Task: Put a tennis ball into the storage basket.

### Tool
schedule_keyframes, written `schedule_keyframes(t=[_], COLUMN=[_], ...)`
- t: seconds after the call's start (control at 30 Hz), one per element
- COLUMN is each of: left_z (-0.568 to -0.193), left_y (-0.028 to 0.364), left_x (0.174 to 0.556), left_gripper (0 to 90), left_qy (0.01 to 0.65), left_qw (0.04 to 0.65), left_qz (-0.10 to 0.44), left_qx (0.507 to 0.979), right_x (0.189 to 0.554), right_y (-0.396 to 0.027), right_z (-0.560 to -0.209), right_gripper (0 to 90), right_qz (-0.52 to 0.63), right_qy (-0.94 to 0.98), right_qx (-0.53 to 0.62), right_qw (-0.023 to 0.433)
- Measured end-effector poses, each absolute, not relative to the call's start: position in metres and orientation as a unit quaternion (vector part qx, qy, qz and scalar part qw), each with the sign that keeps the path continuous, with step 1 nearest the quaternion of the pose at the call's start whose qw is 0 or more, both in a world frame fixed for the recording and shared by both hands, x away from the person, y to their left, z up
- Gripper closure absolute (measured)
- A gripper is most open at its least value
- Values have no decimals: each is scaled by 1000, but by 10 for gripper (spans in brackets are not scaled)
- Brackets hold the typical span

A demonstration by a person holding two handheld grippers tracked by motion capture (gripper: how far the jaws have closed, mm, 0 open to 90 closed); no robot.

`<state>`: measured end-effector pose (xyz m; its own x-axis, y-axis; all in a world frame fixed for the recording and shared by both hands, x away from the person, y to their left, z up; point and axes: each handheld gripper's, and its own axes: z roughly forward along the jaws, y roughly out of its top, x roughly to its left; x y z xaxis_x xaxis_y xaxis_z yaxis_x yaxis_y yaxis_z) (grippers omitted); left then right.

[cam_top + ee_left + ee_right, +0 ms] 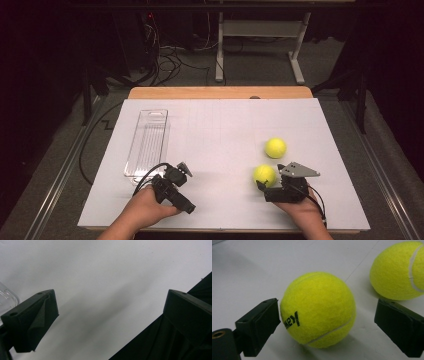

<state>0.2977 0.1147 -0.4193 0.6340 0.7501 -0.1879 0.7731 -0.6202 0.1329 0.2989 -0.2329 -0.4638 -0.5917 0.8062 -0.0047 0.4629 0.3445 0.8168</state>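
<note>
Straddling the near tennis ball (pixel 318 310) on the desk (pixel 220 125), right tool (pixel 327 320) has one pad touching, the other apart, not yet clamped; second ball (pixel 398 270) just beyond; left tool (pixel 110 315) released, empty, farther off.

The white desk (pixel 220 150) is brightly lit from above while the room's edges sink into darkness. Soft shadows fall beneath each tennis ball (pixel 318 310); the gripper views are slightly blurred.
</note>
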Motion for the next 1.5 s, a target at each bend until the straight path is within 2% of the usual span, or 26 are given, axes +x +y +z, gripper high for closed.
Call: schedule_keyframes(t=[0.27,0.47,0.7,1.17,1.5], left_z=[-419,-419,-419,-416,-415], left_y=[115,115,113,106,100], left_x=[298,299,299,302,304], left_gripper=[7,7,7,7,7], left_qy=[423,424,423,426,419], left_qw=[102,105,105,118,124], left_qz=[-57,-58,-58,-65,-66], left_qx=[898,898,898,895,897], right_x=[300,303,304,299,298], right_y=[-234,-230,-227,-231,-225], right_z=[-466,-469,-470,-460,-437], right_gripper=[155,177,262,276,278], right_qz=[406,405,405,432,467], right_qy=[798,805,814,797,784], right_qx=[399,389,373,369,348], right_qw=[197,191,188,205,215])
